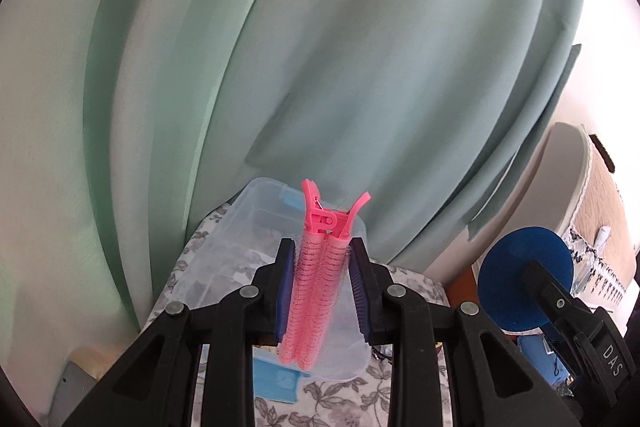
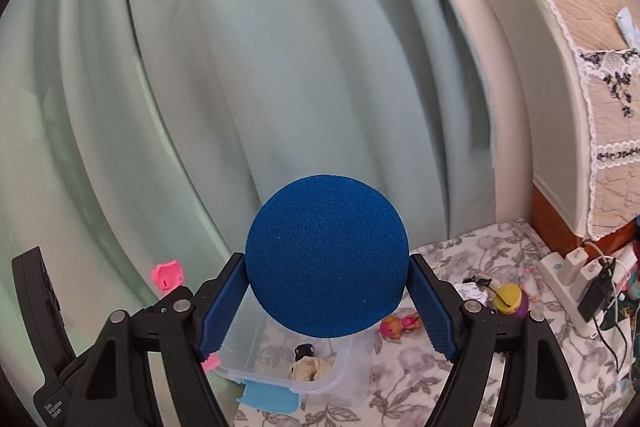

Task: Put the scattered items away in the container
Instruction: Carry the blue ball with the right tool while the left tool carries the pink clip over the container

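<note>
Pale green curtain point(image 1: 320, 67) behind floral-cloth surface point(image 2: 460, 367) | left gripper point(image 1: 320, 287) fingers pinching pink hair-roller clip point(image 1: 316, 267) upright, over clear container point(image 1: 240, 247), likely for dropping in | right gripper point(image 2: 326, 303) fingers clamped on blue foam ball point(image 2: 326, 255), container at 6 o'clock | small toys point(image 2: 400, 325) loose at 3 o'clock

hair clip point(image 1: 316, 279): pink, ridged, upright between the left tongs' pads
ball point(image 2: 327, 255): blue, rough, between the right tongs' pads
container point(image 1: 240, 251): clear, open, below both tongs
</note>
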Available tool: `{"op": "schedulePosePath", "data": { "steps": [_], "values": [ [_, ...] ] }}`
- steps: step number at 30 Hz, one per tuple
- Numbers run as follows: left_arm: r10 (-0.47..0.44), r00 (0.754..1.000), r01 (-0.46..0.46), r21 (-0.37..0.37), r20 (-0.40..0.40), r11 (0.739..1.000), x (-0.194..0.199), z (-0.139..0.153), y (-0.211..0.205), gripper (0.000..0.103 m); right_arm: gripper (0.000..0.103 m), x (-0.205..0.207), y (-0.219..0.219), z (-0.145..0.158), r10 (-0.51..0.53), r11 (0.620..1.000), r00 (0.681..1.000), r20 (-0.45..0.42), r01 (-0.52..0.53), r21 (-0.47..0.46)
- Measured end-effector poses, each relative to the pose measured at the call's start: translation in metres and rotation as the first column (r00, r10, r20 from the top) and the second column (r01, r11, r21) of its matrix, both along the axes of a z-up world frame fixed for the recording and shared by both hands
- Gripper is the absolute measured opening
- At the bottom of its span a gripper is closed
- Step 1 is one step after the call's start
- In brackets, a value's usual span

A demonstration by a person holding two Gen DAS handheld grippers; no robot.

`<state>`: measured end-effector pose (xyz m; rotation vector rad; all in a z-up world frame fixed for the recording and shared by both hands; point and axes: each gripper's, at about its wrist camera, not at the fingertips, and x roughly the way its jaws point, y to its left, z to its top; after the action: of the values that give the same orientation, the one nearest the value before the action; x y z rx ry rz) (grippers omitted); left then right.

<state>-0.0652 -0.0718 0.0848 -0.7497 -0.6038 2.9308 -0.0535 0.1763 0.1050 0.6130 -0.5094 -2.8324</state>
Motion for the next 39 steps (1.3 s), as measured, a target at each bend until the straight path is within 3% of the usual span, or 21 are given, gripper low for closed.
{"op": "schedulePosePath", "data": {
  "steps": [16, 39],
  "values": [
    [0.048, 0.995, -0.052, 0.048, 0.086, 0.998, -0.027, -0.043, -0.037, 0.028, 0.082, -0.046, -0.038, -0.056, 0.09, 0.994, 0.984, 0.152, -0.099, 0.052],
    [0.035, 0.979, -0.043, 0.034, 0.199, 0.998, -0.069, -0.088, -0.037, 0.028, 0.082, -0.096, -0.065, -0.108, 0.183, 0.977, 0.945, 0.272, -0.204, 0.053]
  ]
}}
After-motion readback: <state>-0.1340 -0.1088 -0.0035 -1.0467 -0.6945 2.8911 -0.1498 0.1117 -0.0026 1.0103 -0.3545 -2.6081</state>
